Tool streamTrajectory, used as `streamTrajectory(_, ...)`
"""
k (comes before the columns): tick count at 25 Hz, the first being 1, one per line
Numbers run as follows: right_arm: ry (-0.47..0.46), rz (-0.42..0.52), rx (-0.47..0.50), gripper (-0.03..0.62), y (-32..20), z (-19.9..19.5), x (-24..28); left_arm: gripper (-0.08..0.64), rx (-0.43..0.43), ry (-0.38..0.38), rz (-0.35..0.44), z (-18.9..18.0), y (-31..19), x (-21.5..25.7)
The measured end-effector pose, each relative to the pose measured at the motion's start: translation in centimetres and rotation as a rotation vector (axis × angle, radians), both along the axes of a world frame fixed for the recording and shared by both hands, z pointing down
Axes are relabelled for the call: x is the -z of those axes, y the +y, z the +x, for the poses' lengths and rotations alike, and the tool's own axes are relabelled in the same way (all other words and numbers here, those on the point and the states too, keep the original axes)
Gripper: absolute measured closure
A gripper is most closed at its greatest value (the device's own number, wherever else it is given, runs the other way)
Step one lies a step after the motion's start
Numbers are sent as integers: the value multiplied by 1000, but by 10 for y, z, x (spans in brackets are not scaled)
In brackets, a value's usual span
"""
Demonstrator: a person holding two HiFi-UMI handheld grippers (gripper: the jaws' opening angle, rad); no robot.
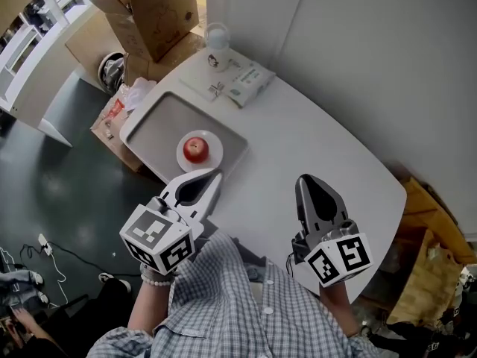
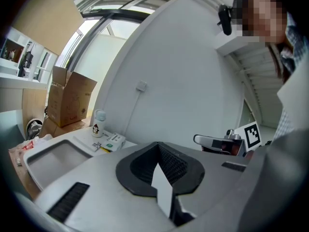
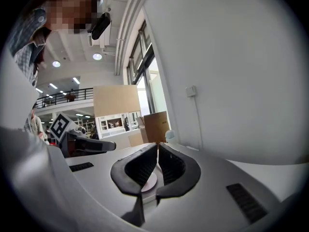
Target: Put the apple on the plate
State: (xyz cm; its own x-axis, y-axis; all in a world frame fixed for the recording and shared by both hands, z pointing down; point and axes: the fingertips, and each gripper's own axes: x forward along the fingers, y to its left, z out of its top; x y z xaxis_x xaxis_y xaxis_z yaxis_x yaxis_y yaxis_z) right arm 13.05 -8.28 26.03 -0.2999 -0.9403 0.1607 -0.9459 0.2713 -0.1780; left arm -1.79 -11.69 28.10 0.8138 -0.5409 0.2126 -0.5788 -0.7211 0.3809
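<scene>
Even daylight fills the head view: the white desk (image 1: 298,140) is bright without glare, with only faint shadow beside the left tongs (image 1: 215,175) and right tongs (image 1: 304,179), while the floor (image 1: 67,192) at left stays dark. Both gripper views bow strongly and vignette black at the corners. A window (image 2: 116,29) blows out at upper left of the left one; ceiling lamps (image 3: 97,56) glow at upper left of the right one.

The apple (image 1: 196,149) has glossy red skin; the plate (image 1: 215,156) is smooth, white and faintly shiny. The tray (image 1: 149,125) looks like matt grey plastic, the table (image 1: 320,140) smooth matt white. The box (image 1: 160,6) is plain brown cardboard; the shirt (image 1: 223,304) is checked cloth.
</scene>
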Motion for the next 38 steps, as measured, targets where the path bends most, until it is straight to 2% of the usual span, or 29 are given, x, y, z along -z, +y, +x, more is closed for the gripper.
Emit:
streamTrajectory(5, -48, -18, -12, 565, -2, 10, -10, 552, -14, -12, 7, 10, 0, 0)
streamTrajectory(11, -49, -13, 13, 565, -3, 10, -8, 552, -55, -19, -5, 25, 10, -1)
streamTrajectory(16, -68, -21, 20, 565, -5, 12, -8, 552, -56, -17, -7, 31, 11, 1)
streamTrajectory(38, -62, -65, 43, 566, -3, 6, -21, 552, -75, -23, -25, 35, 16, -7)
